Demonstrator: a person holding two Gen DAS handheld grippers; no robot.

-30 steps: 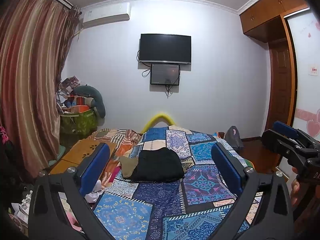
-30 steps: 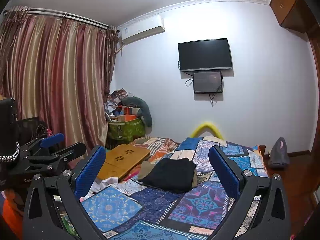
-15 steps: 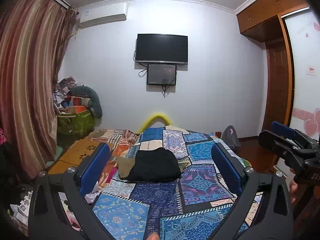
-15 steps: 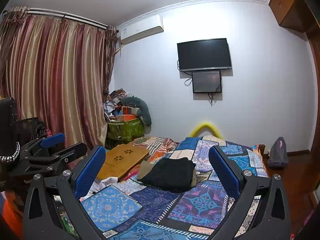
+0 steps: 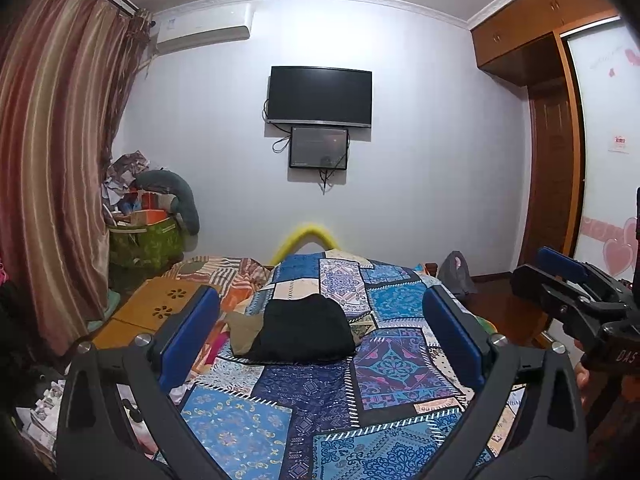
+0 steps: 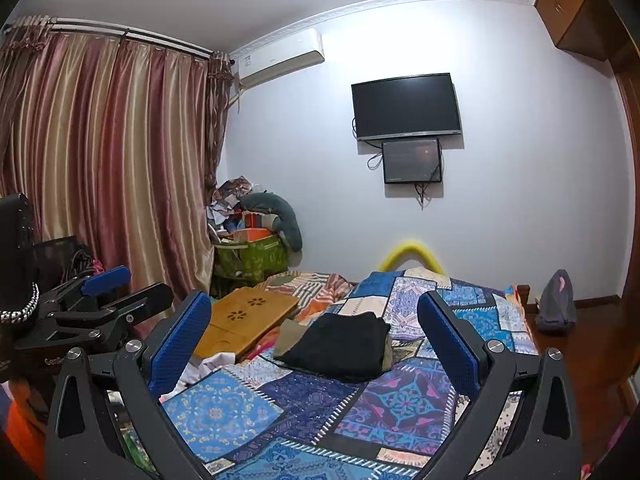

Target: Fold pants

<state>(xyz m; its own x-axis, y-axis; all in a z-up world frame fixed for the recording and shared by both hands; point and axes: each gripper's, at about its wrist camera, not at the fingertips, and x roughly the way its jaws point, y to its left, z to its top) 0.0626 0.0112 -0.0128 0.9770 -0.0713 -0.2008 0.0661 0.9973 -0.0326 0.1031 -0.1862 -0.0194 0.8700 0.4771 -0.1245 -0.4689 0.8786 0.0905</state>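
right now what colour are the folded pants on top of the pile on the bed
Black pants, lying on a tan garment; clearest in the right wrist view.

Matt black cloth pants on a patterned cotton-looking quilt; glossy satin curtain, smooth wooden tray, gripper pads of textured blue rubber.

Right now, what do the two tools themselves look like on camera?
Both match. The left tool and right tool each have a matte black angular frame, silver bolt heads at the joints, and two fingers faced with textured blue pads. White lettering marks each body. No cables or sleeves show.
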